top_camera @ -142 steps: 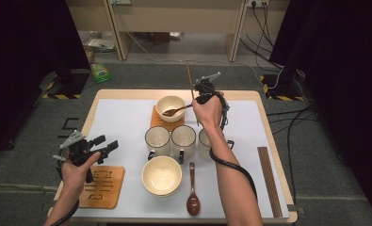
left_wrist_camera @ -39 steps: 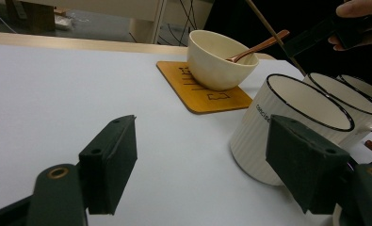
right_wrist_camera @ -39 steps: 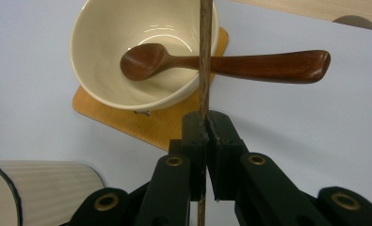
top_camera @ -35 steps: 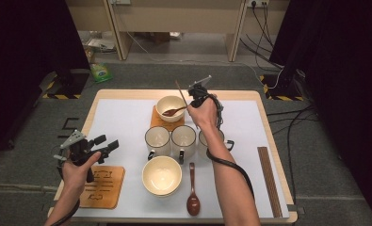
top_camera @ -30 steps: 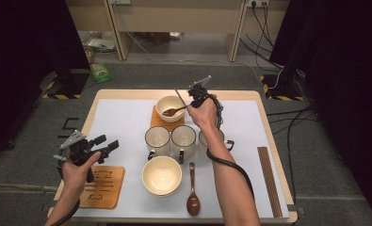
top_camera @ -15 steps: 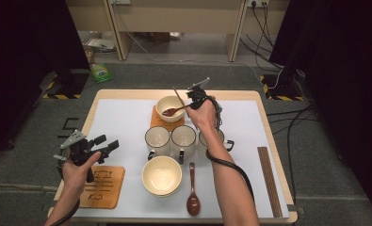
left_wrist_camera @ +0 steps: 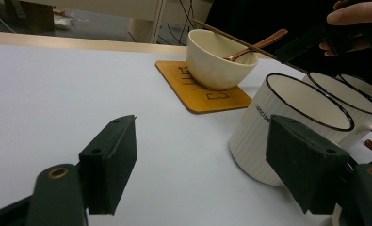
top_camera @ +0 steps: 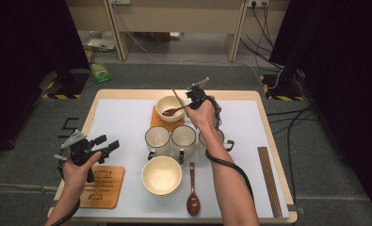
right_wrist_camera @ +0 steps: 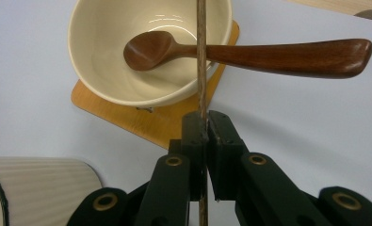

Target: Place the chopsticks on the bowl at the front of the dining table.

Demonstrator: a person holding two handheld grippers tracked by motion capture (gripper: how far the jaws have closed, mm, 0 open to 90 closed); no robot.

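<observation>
My right gripper [top_camera: 188, 100] [right_wrist_camera: 203, 123] is shut on a thin wooden chopstick [top_camera: 177, 100] [right_wrist_camera: 202, 61], held just above the far cream bowl [top_camera: 169, 107] [right_wrist_camera: 146, 47]. That bowl sits on a wooden coaster [top_camera: 161, 123] [right_wrist_camera: 150, 120], and a brown wooden spoon [top_camera: 172, 111] [right_wrist_camera: 249, 52] lies in it with its handle over the rim. In the right gripper view the chopstick crosses over the spoon's handle. My left gripper [top_camera: 107, 142] [left_wrist_camera: 202, 150] hovers open and empty at the table's left front edge.
Three white mugs [top_camera: 158, 140] [left_wrist_camera: 287, 122] stand in a row mid-table, the right one partly under the forearm. A second cream bowl [top_camera: 162, 175] and a second spoon [top_camera: 192, 190] lie in front. Another coaster [top_camera: 101, 186] is front left, and more chopsticks [top_camera: 267, 181] lie at the right edge.
My right gripper has carried the chopstick down and left toward the far bowl, tilting it lower. The left gripper has stayed where it was.
</observation>
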